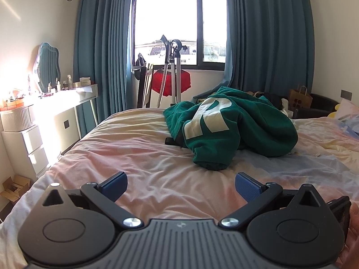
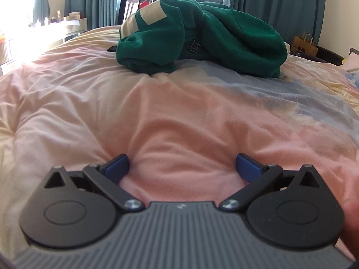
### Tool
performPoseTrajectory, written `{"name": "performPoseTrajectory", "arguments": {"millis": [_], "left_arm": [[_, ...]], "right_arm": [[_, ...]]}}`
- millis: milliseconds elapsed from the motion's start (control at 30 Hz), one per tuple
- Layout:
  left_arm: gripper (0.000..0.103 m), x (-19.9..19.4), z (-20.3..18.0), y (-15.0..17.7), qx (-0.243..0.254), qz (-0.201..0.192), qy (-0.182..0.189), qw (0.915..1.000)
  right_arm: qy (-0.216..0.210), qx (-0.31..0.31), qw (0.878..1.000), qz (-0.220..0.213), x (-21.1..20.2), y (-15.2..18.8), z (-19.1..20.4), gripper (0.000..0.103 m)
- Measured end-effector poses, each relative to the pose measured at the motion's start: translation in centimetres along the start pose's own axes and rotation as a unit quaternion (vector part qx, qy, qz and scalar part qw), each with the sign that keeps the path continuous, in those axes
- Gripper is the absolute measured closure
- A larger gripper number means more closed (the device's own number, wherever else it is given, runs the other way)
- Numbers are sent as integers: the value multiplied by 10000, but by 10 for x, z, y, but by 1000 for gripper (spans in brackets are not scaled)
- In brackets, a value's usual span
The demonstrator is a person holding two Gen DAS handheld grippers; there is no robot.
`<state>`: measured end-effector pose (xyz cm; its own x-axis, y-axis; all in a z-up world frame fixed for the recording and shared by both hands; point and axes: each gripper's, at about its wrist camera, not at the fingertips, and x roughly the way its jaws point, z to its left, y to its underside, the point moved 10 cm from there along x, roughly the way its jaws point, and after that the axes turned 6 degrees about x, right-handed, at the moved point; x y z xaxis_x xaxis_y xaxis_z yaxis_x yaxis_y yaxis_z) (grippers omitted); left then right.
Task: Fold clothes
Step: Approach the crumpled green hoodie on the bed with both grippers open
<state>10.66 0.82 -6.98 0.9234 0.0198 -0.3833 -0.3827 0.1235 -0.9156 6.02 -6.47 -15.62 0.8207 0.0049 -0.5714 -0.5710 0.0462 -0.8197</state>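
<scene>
Both of my grippers were spread wide and held nothing. My left gripper (image 1: 180,187) hovered over the rumpled pink part of the duvet (image 1: 157,157), its blue pads (image 1: 248,189) far apart with only bedding showing between them. My right gripper (image 2: 182,168) sat lower, its fingers pressing lightly into the duvet (image 2: 179,123), with a fold of pink cloth bulging up between the blue pads (image 2: 117,168).

Farther up the bed, well apart from both grippers, lay the green sweatshirt (image 1: 235,123) in a crumpled heap, one cuffed sleeve end pointing toward me. Large cream lettering (image 1: 208,116) ran across its bunched front, but the folds broke it up and I could not read it. In the right wrist view the green sweatshirt (image 2: 202,35) showed a small dark label (image 2: 197,46) inside, with print too small to make out.

Beyond the heap, past the foot of the bed, stood a garment steamer (image 1: 172,67) with something red hanging behind it, in front of the window (image 1: 179,20) between teal curtains (image 1: 103,44). To the left was a white worktop (image 1: 74,96) with bottles and a wavy mirror (image 1: 47,65). To the right, a brown paper bag (image 1: 300,98) stood by a dark chair.
</scene>
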Motion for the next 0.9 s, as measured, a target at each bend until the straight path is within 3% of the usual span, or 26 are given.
{"name": "performPoseTrajectory", "arguments": {"millis": [600,900], "left_arm": [[0,3,7,0,-51,12,-23,10000],[0,-10,14,-20,-152,-315,46,9994]], "right_arm": [[0,5,10000,-6,-1,0,0,0],[-47,60,9999,81,0,-1,0,0]]}}
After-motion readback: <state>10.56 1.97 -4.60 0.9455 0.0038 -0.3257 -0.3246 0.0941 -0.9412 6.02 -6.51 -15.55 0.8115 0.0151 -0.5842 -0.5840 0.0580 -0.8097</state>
